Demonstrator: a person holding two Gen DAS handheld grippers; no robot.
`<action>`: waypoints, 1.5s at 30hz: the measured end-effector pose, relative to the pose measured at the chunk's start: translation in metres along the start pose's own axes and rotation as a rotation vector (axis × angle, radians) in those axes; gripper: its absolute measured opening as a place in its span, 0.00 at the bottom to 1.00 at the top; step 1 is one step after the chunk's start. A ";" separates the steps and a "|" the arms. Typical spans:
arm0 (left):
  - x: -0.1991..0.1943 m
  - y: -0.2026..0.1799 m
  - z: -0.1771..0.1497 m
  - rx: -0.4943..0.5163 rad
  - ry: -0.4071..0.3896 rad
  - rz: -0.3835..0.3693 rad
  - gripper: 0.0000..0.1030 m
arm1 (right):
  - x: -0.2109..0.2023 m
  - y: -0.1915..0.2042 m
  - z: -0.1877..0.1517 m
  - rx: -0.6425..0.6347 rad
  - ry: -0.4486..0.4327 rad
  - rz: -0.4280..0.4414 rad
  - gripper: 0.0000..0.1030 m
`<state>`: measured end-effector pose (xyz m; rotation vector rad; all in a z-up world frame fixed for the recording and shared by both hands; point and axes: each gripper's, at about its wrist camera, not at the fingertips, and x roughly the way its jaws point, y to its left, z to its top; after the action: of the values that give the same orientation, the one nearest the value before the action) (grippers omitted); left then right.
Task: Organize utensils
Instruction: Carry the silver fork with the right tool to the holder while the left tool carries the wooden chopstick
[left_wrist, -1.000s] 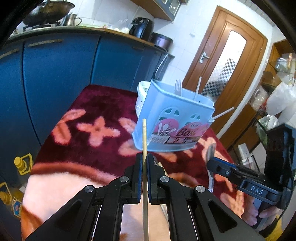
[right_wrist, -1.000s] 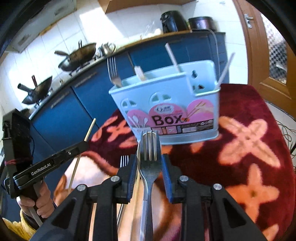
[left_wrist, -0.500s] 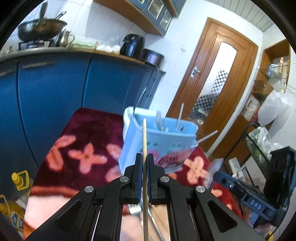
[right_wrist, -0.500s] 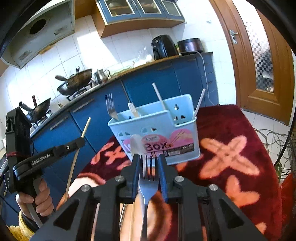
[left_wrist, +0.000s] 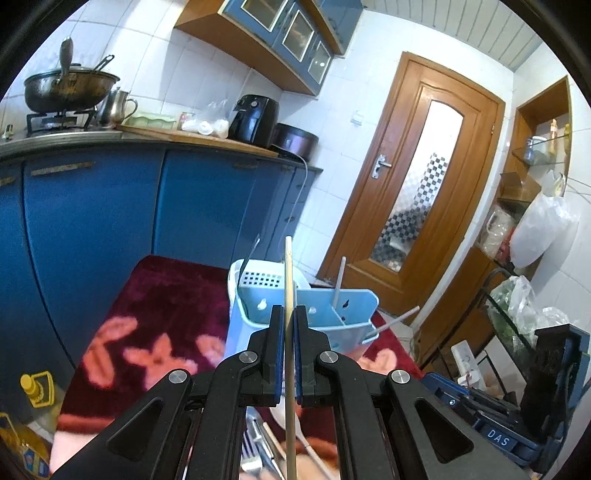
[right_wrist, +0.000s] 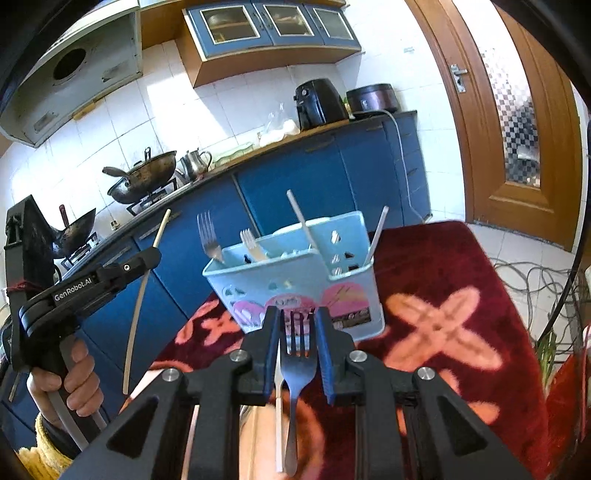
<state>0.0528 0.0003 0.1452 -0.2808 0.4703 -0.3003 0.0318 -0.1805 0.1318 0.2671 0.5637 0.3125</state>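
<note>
Above the flowered maroon cloth (right_wrist: 443, 295) covering the worktop, the left gripper (left_wrist: 289, 332) is holding a wooden chopstick (left_wrist: 289, 280) upright, its jaws clamped on the stick's middle so the tip is rising in front of the pale blue utensil caddy (left_wrist: 332, 321). Seen from the right wrist camera, that same left gripper (right_wrist: 147, 258) is hanging in the air to the left of the caddy (right_wrist: 295, 280), well apart from it, with the chopstick (right_wrist: 144, 291) slanting down through it and a hand (right_wrist: 70, 384) gripping the handle. Nearer the camera, the right gripper (right_wrist: 297, 332) is pinching a steel fork (right_wrist: 297, 365) by its neck, jaws closed on it, tines pointing up toward the caddy's printed front. Inside the caddy, a metal fork (right_wrist: 207, 236) and a cream plastic fork (right_wrist: 251, 243) are standing in the left compartment, and two white sticks (right_wrist: 301, 218) are leaning in the right one. More cutlery (left_wrist: 258, 443) is lying on the cloth beneath the left gripper, partly hidden.
</note>
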 end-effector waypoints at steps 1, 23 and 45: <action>0.001 -0.001 0.003 -0.003 -0.011 -0.002 0.04 | -0.002 0.000 0.003 -0.003 -0.009 -0.003 0.21; 0.050 -0.018 0.063 0.019 -0.364 0.089 0.04 | -0.012 -0.014 0.046 -0.003 -0.075 -0.024 0.04; 0.095 -0.007 0.028 0.049 -0.353 0.167 0.04 | -0.031 0.014 0.117 -0.128 -0.235 -0.125 0.04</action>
<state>0.1457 -0.0336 0.1334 -0.2383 0.1365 -0.0948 0.0695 -0.1971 0.2463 0.1417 0.3249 0.1914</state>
